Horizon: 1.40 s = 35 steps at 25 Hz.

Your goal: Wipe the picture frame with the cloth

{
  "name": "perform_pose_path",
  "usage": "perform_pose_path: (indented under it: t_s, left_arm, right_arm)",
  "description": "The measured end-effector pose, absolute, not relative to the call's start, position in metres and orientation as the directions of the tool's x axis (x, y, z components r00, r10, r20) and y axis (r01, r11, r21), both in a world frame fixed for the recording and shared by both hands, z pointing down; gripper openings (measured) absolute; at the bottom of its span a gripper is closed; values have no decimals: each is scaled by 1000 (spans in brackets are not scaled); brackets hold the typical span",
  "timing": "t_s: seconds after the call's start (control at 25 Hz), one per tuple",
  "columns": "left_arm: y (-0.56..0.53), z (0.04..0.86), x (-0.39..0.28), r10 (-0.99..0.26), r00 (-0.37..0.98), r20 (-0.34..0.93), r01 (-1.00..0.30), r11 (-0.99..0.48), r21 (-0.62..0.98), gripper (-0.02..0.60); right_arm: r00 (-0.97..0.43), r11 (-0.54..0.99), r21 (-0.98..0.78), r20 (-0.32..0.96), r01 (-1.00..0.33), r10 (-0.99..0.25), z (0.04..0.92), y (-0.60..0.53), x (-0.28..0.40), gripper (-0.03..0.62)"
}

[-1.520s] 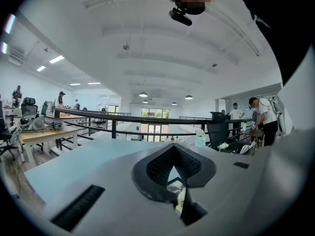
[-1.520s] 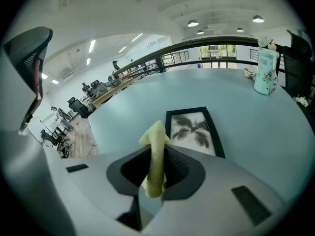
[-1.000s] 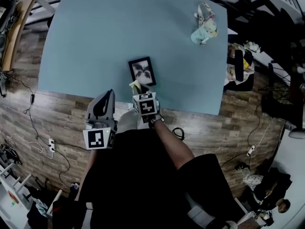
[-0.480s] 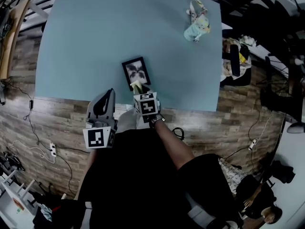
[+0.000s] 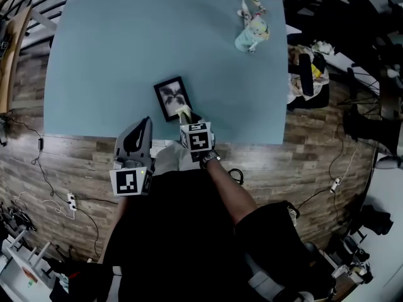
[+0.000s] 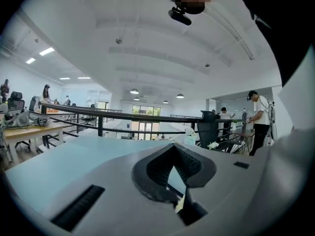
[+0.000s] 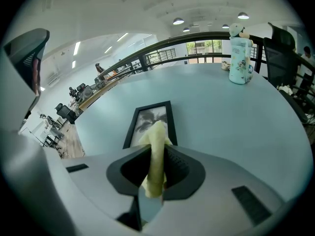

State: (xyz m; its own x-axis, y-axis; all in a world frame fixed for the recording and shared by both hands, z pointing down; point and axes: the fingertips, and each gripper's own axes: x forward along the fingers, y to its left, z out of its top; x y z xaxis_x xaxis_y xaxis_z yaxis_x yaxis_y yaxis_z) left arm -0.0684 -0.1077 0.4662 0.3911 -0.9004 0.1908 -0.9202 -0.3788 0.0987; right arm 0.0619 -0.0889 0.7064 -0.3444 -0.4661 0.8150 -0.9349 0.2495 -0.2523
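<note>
Nearest the person, at the near edge of the table (image 5: pixel 94 61), the left hand-held gripper (image 5: pixel 144 124) hangs idle. Its own view shows the jaws drawn together with nothing between them, and it stands apart from the work. Just to its right, the right hand-held gripper (image 7: pixel 156 167) is clamped on the cloth (image 7: pixel 157 140), a pale yellow piece gathered into a narrow strip that projects forward beyond the jaws. Directly ahead of that strip lies the picture frame (image 5: pixel 170 97). It rests flat on the table close to the near edge, black-bordered, print facing up, slightly askew to the table edge. In the head view the cloth tip sits at the frame's near right corner; in the right gripper view it overlaps the near border. Neither view shows whether cloth and frame are in contact. Assessment of progress: the cloth is secured and positioned at the frame, so the pick-up stage is complete. The wiping itself appears to be at or close to its start, with the face and far border of the frame lying beyond the cloth. No streak or residue is visible to confirm any part as cleaned. Farther off, near the far right corner of the table, a pale patterned container (image 7: pixel 240 60) stands upright, well apart from the frame and not involved.
</note>
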Motion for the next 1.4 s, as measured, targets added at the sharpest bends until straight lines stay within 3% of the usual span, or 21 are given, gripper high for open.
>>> perform_pose_path:
  t_s: [1.04, 1.4]
  left_arm:
    - [-147, 475, -38, -900, 379, 215, -925, -363, 112, -3]
    - [-153, 472, -59, -927, 327, 182, -944, -312, 103, -3]
  right_arm:
    - [-307, 221, -228, 833, -948, -460, 709, -123, 120, 58]
    - [-350, 275, -233, 767, -933, -538, 663, -159, 109, 58]
